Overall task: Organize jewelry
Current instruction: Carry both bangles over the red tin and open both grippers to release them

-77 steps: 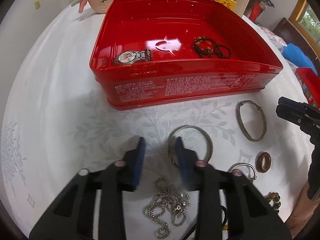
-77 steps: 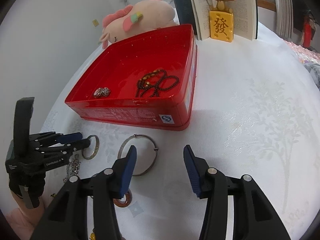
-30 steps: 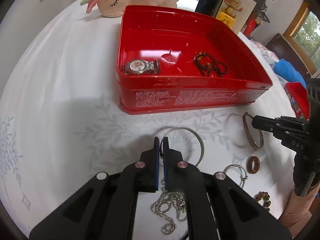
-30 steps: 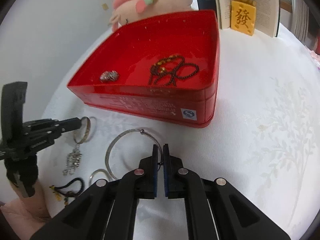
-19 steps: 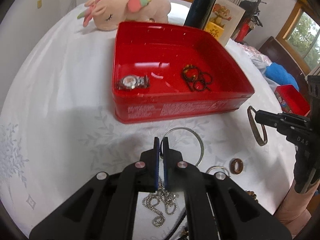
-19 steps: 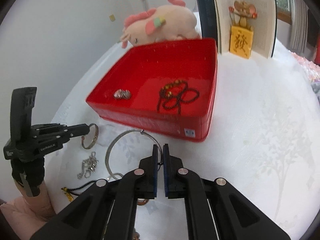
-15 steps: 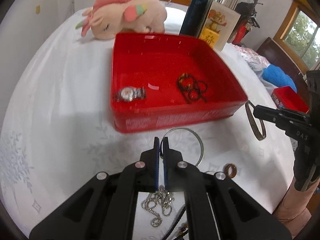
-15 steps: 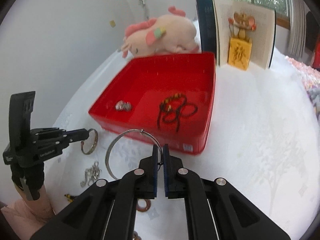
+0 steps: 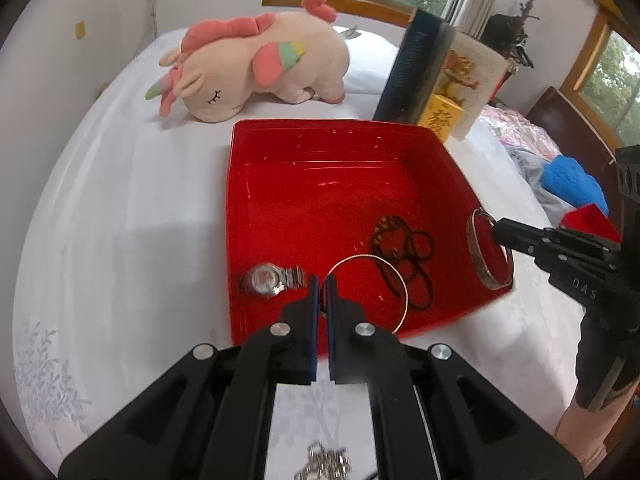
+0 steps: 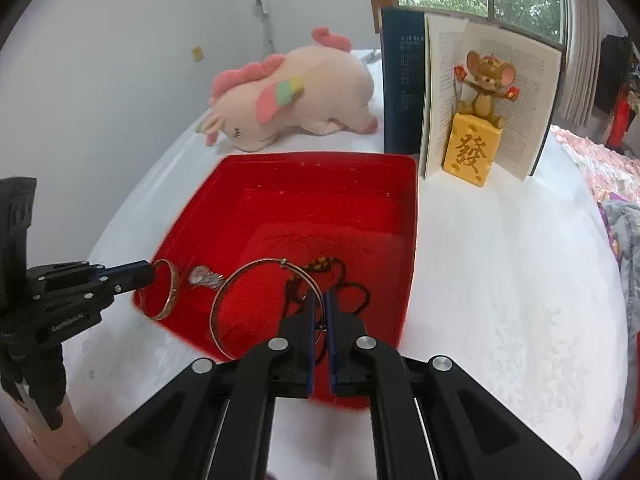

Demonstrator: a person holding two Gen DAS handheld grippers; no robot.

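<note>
Both hand-held grippers are clenched, each pinching a bangle, both hanging over the shallow square red tin box [image 9: 256, 184].

Left gripper [image 9: 320, 280]: jaws pressed together on the rim of a thin round silver wire bangle [image 9: 402, 288], which stands out to the right of the fingertips over the box's near half.

Right gripper [image 10: 320, 296]: jaws pressed together on a larger thin silver bangle with a small clasp bead [image 10: 224, 300], loop hanging left of the tips, above the box's near wall. In the left wrist view, what this gripper holds looks like a wider, flat metal band at the box's right wall [image 9: 476, 256]; I can't square the two views on which bangle sits in which hand.

Inside the box: a silver metal-strap wristwatch [image 9: 270, 278] near the front left corner, a dark brown beaded bracelet string [image 9: 404, 248] right of centre.

In front of the box, on the white leaf-patterned tablecloth [image 9: 120, 220]: a silver chain [image 9: 324, 464], partly cut off by the frame.

Behind the box: a pink unicorn plush [image 9: 248, 68] and an open book standing upright [image 10: 492, 92] with a mouse-on-cheese figurine [image 10: 476, 128] in front.
</note>
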